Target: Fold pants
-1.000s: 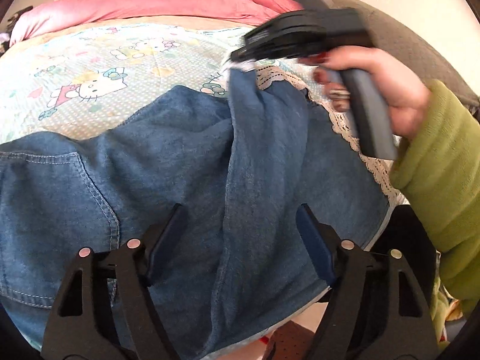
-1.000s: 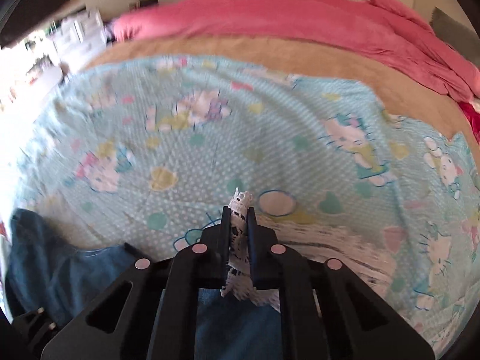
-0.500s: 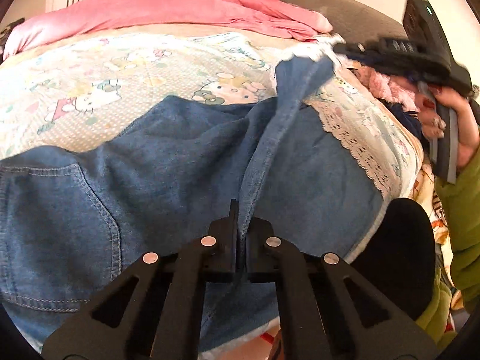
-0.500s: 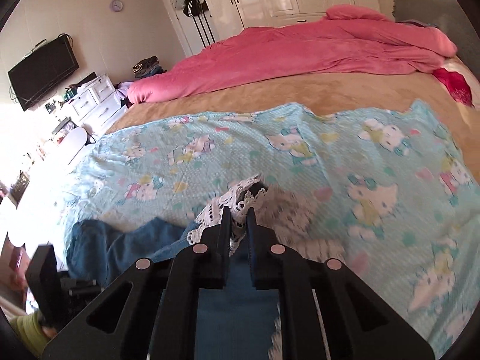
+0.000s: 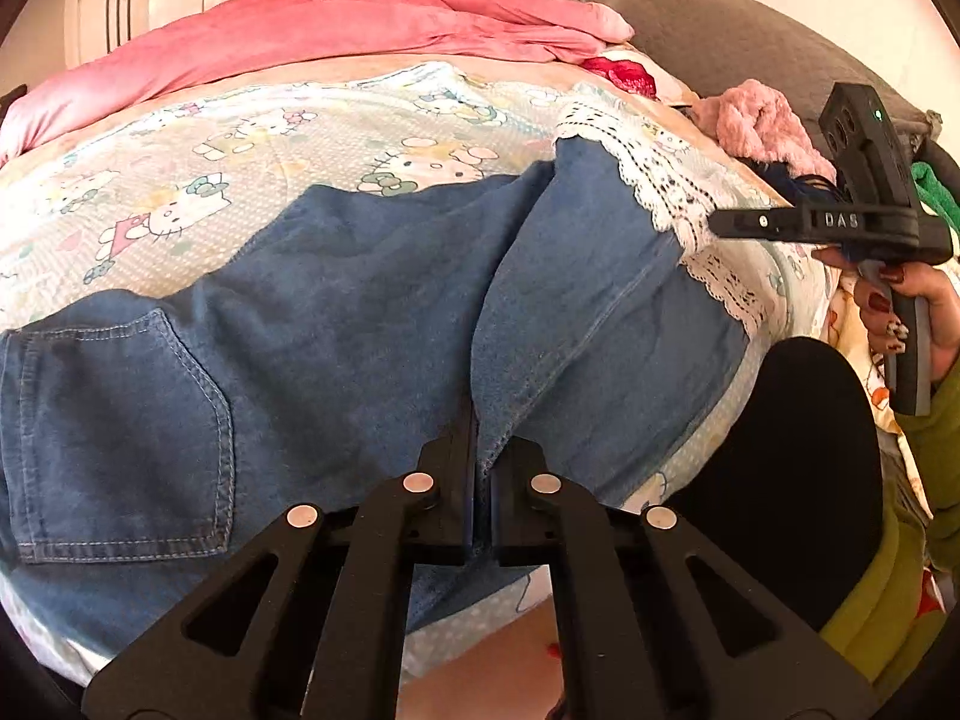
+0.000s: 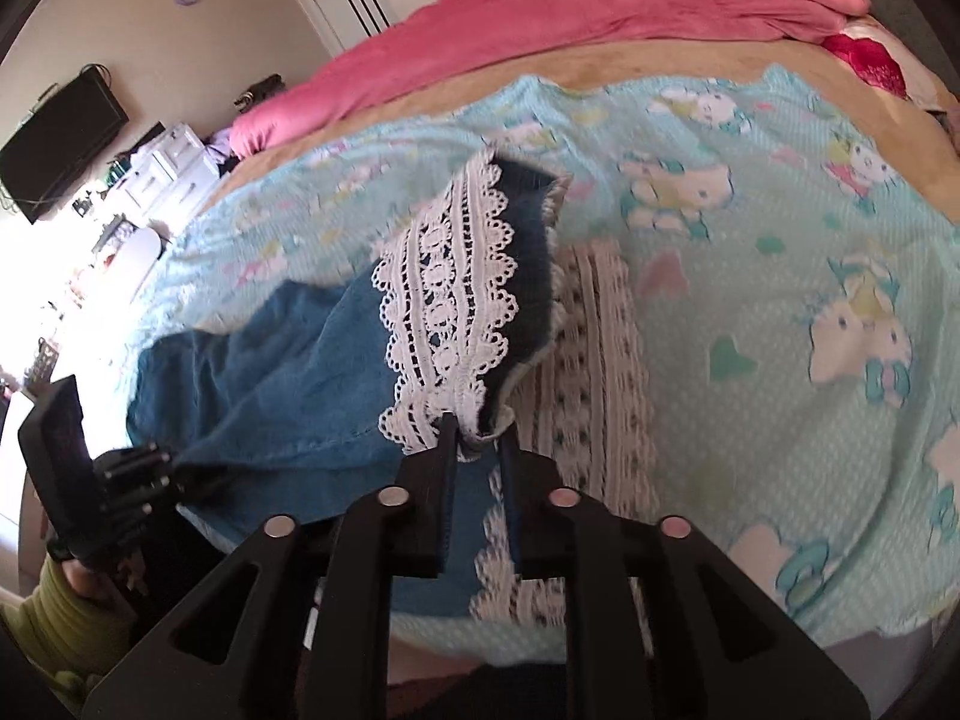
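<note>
Rightward now, the right gripper (image 6: 477, 441) carries the pants' (image 5: 336, 312) lace hem (image 6: 450, 294); its jaws are opening around it, so it may drop crooked. Left gripper (image 5: 480, 450) grasps denim.

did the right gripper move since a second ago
Yes. In the left wrist view the right gripper went from above the pink duvet side to the bed's right edge, dragging the lace hem along.

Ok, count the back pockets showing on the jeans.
1. A single stitched pocket shows on the jeans, low at the left of the left wrist view, near the waist. A second one may be hidden under the fold; the right wrist view shows none.
</note>
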### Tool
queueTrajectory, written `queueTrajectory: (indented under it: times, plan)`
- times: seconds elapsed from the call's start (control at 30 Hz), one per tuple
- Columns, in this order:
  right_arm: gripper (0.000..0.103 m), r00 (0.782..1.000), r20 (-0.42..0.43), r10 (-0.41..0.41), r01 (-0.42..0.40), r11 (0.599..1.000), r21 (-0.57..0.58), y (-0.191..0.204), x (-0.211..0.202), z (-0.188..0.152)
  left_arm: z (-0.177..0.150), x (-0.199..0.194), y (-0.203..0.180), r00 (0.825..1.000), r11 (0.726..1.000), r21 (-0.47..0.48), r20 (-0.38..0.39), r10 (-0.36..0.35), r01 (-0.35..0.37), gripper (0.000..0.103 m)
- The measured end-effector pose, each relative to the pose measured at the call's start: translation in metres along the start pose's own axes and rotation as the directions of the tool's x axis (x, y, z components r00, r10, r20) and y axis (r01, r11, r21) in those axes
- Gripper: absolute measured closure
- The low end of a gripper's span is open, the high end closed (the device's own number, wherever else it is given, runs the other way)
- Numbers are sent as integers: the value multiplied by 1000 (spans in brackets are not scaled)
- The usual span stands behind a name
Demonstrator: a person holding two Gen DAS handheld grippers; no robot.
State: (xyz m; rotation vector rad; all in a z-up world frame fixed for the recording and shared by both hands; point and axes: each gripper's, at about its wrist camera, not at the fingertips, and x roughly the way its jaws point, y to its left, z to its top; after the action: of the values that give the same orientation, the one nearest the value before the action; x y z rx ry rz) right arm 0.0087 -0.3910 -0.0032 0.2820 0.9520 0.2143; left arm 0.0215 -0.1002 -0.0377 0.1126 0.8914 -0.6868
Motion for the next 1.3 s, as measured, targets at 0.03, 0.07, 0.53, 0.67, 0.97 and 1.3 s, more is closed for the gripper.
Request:
queueTrajectory:
  times: [0.03, 0.07, 0.53, 0.67, 0.97, 1.3]
  plan:
    - [76, 1000, -6, -4, 4, 1000, -3, 0, 1, -2, 0, 0, -1, 1000, 1000, 5, -1, 1, -1, 103]
    - [68, 1000, -8, -9, 9, 1000, -4, -1, 0, -5, 0, 0, -1, 1000, 1000, 6, -3, 1, -1, 103]
    - [56, 999, 27, -36, 35, 999, 24, -15, -29, -15, -2, 0, -5, 1000, 1000, 24, -7, 0, 0, 103]
    - [56, 1000, 19, -19, 19, 1000, 8, -12, -28, -14, -2, -1, -10, 1000, 999, 38, -8, 7, -7, 103]
    - [93, 997, -82, 10, -10, 1000, 6, -18, 10, -11, -1, 5, -17, 999, 998, 65, -19, 26, -24, 103]
    - [95, 997, -62, -50, 42, 990, -131, -20, -33, -22, -9, -2, -31, 999, 990, 141, -38, 12, -6, 103]
